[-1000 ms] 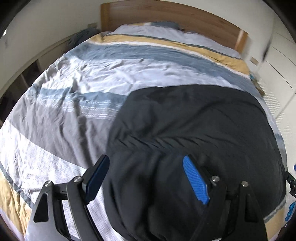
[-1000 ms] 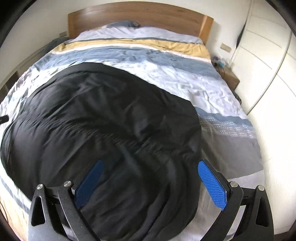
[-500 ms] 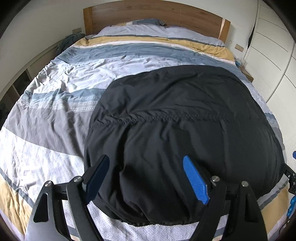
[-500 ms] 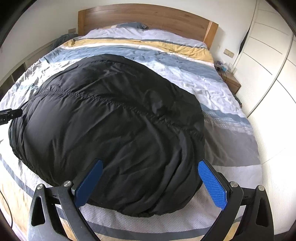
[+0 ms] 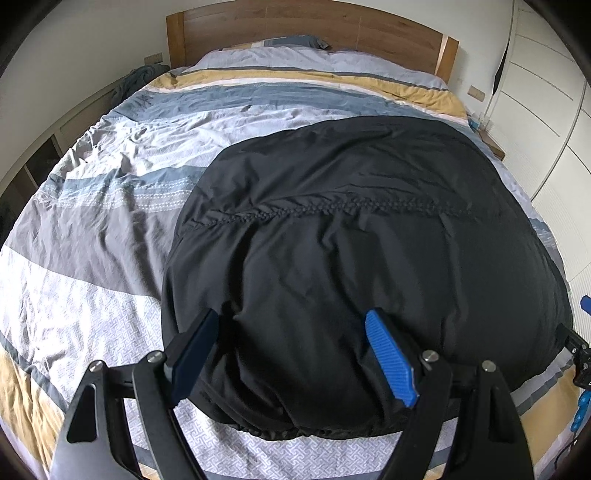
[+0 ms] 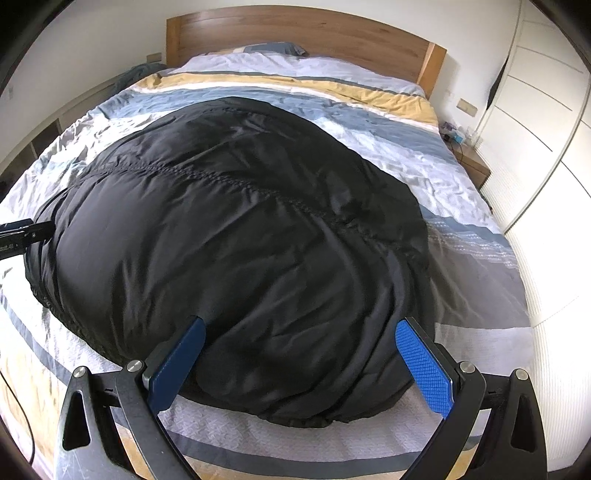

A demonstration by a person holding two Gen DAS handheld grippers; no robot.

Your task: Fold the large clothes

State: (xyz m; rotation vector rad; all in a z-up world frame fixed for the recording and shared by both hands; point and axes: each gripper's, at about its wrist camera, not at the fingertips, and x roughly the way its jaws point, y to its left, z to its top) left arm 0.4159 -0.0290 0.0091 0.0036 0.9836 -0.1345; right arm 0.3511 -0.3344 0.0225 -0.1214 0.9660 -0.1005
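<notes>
The black coat [image 5: 369,229] lies spread flat on the bed [image 5: 92,229], likely laid out for folding, and your left claw [image 5: 291,332] and right claw [image 6: 299,339] both hang apart above its near hem, clamping nothing, poised for a corner.

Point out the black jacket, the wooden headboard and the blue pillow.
black jacket [image 5: 369,229], left wrist view, on its gathered seam.
wooden headboard [image 6: 332,31], right wrist view, middle of the panel.
blue pillow [image 6: 273,48], right wrist view, its top face.
</notes>
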